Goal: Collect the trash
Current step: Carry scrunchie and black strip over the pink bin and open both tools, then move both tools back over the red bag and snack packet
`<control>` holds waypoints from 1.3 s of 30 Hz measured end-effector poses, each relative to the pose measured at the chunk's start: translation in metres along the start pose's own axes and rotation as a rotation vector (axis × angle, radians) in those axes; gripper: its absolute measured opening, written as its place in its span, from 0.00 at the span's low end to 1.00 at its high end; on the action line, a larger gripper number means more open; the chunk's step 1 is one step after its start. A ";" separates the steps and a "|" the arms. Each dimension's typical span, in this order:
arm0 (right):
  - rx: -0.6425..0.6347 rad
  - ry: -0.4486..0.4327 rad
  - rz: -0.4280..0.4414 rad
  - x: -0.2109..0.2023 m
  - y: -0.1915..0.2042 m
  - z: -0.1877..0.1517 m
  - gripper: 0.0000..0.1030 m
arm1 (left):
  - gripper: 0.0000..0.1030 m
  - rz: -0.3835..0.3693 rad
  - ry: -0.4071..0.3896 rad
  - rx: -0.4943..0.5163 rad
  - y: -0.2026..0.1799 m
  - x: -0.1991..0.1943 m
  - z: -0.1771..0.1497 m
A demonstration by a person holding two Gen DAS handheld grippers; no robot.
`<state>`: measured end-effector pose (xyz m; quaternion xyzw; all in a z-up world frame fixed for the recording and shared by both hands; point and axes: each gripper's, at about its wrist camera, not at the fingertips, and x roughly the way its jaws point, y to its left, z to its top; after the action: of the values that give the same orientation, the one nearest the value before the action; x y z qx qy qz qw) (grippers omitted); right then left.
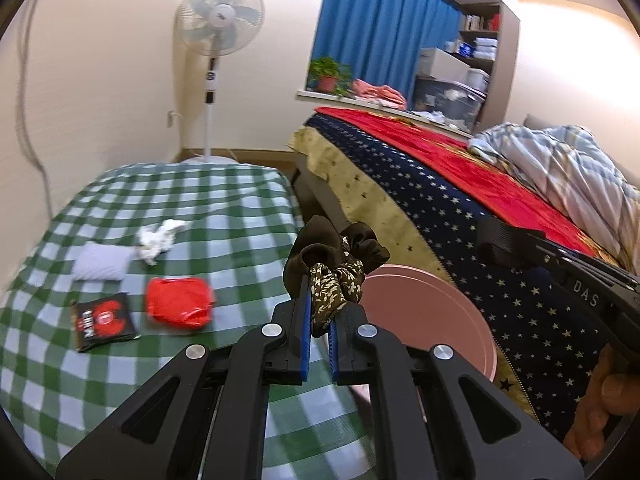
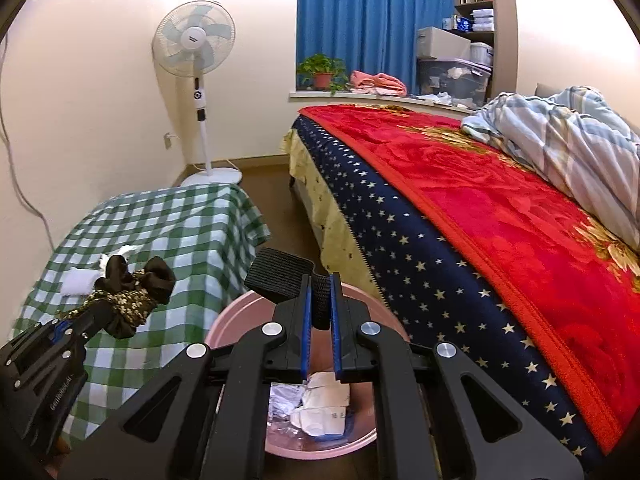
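My left gripper [image 1: 320, 312] is shut on a dark brown patterned scrunchie [image 1: 336, 268], held beside the rim of the pink bin [image 1: 432, 320]. It shows in the right wrist view [image 2: 132, 288] too. My right gripper [image 2: 320, 308] is shut on a black ribbed cloth [image 2: 280, 276] above the pink bin [image 2: 232, 320], which holds crumpled white paper [image 2: 320, 404]. On the green checked table [image 1: 200, 208] lie a red wrapper [image 1: 178, 306], a black packet [image 1: 104, 320], a white tissue [image 1: 158, 238] and a white pad [image 1: 102, 266].
A bed with a red blanket [image 2: 500, 208] and starred navy cover [image 2: 400, 240] stands right of the bin. A striped quilt [image 2: 560, 136] lies on it. A white standing fan [image 2: 196, 44] stands in the far corner beside blue curtains [image 2: 360, 20].
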<state>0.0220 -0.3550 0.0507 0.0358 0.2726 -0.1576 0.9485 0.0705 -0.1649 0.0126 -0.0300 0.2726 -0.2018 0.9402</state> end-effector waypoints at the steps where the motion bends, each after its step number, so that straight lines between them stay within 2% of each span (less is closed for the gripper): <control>1: 0.003 0.002 -0.005 0.001 -0.002 0.000 0.08 | 0.06 -0.009 0.003 0.005 -0.003 0.004 0.000; 10: 0.038 0.027 -0.049 0.015 -0.017 -0.001 0.08 | 0.06 -0.077 0.040 0.027 -0.027 0.033 -0.001; 22: 0.053 0.049 -0.067 0.023 -0.021 -0.002 0.09 | 0.06 -0.120 0.072 0.033 -0.044 0.054 -0.004; 24: 0.062 0.054 -0.077 0.024 -0.022 -0.003 0.16 | 0.08 -0.136 0.079 0.033 -0.046 0.056 -0.004; 25: 0.068 0.059 -0.078 0.025 -0.023 -0.003 0.23 | 0.14 -0.138 0.082 0.032 -0.046 0.057 -0.004; 26: 0.077 0.058 -0.086 0.024 -0.025 -0.003 0.38 | 0.20 -0.141 0.084 0.030 -0.046 0.058 -0.004; 27: 0.085 0.051 -0.090 0.023 -0.026 -0.004 0.45 | 0.34 -0.140 0.083 0.027 -0.045 0.058 -0.004; 28: 0.092 0.044 -0.092 0.022 -0.027 -0.004 0.46 | 0.36 -0.136 0.079 0.024 -0.044 0.057 -0.004; 39: 0.094 0.010 -0.050 0.010 -0.022 -0.002 0.46 | 0.36 -0.105 0.057 0.013 -0.030 0.042 0.000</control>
<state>0.0223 -0.3780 0.0438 0.0743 0.2702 -0.1936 0.9402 0.0915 -0.2089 -0.0036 -0.0325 0.2959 -0.2535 0.9204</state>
